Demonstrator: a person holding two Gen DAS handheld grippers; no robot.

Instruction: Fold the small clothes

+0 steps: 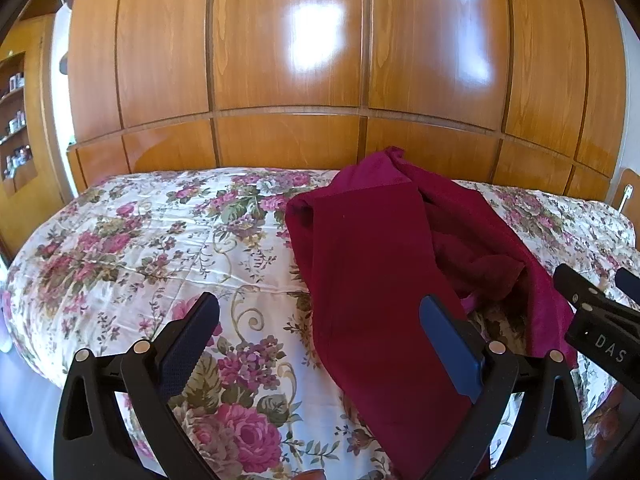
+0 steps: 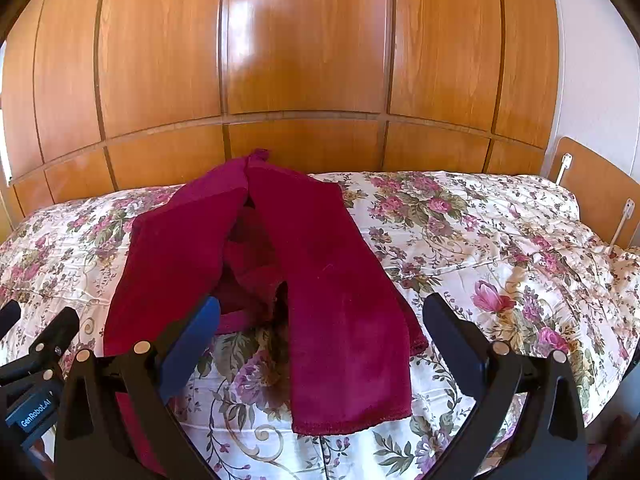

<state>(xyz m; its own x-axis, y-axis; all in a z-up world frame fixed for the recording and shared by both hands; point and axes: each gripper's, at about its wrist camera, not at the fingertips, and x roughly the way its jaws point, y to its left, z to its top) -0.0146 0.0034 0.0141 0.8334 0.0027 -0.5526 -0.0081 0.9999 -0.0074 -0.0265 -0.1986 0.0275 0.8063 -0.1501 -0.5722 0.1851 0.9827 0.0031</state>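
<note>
We stand at the foot of the bed [image 2: 500,240], a hand-held gripper in each hand, with a dark red garment [image 2: 320,280] spread on the flowered bedspread [image 1: 140,240] in front of the wooden wardrobe [image 2: 304,40]. The garment lies lengthwise, its far end up against the wardrobe side of the bed and two long panels running back toward us, with a rumpled heap of the same cloth bunched in the gap between them. One panel's hemmed end lies flat on the bedspread near our edge of the bed; the other seems to trail over that edge.

The left hand-held gripper [image 1: 320,320] hovers above the left panel with its jaws spread wide and nothing between them. The right hand-held gripper [image 2: 320,320] hangs above the right panel, equally wide open and empty. Neither touches the cloth.

We judge the folding has not begun: this looks like the approach, with the garment still loose and uneven. The next move, as we read it, calls for each hand-held gripper to drop to a panel's near end, pinch the hem, and either pull the cloth flat or carry it toward the wardrobe end for a first fold. The bunched middle may need smoothing first.
</note>
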